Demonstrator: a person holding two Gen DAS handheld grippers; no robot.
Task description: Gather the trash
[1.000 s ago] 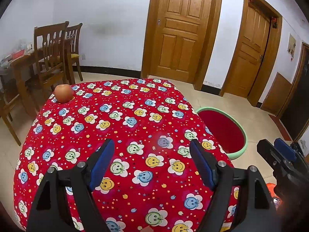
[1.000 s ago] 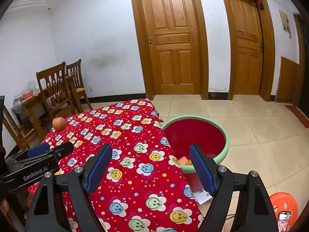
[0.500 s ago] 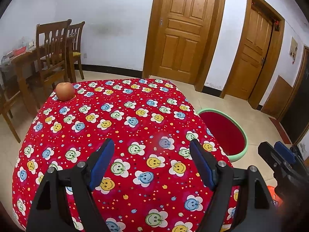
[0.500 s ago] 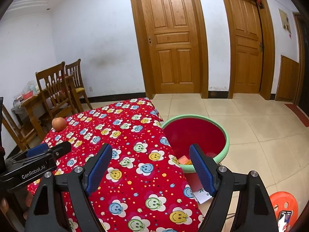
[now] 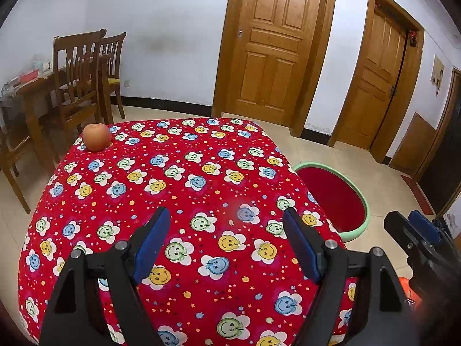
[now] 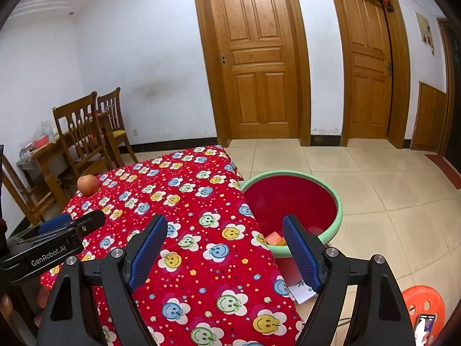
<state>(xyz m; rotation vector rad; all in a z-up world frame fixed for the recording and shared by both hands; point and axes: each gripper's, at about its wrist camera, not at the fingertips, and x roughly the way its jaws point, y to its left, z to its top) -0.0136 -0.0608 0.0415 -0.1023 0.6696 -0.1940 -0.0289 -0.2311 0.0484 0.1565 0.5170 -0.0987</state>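
Red tub w/ green rim [image 6: 291, 199] on floor just beside table [image 6: 184, 201]; orange/pink scraps [image 6: 275, 238] at its bottom. Left tongs [image 5: 226, 232] & right tongs [image 6: 224, 238] both wide apart, holding nothing, above the cloth. Apple [image 5: 97, 137] at far left corner of table.

One apple [image 5: 97, 137] on the counter [image 5: 201, 190]; one basin [image 6: 334, 201]; two doors [image 6: 256, 57]; two chairs [image 5: 77, 86]; one stool [image 6: 423, 300].
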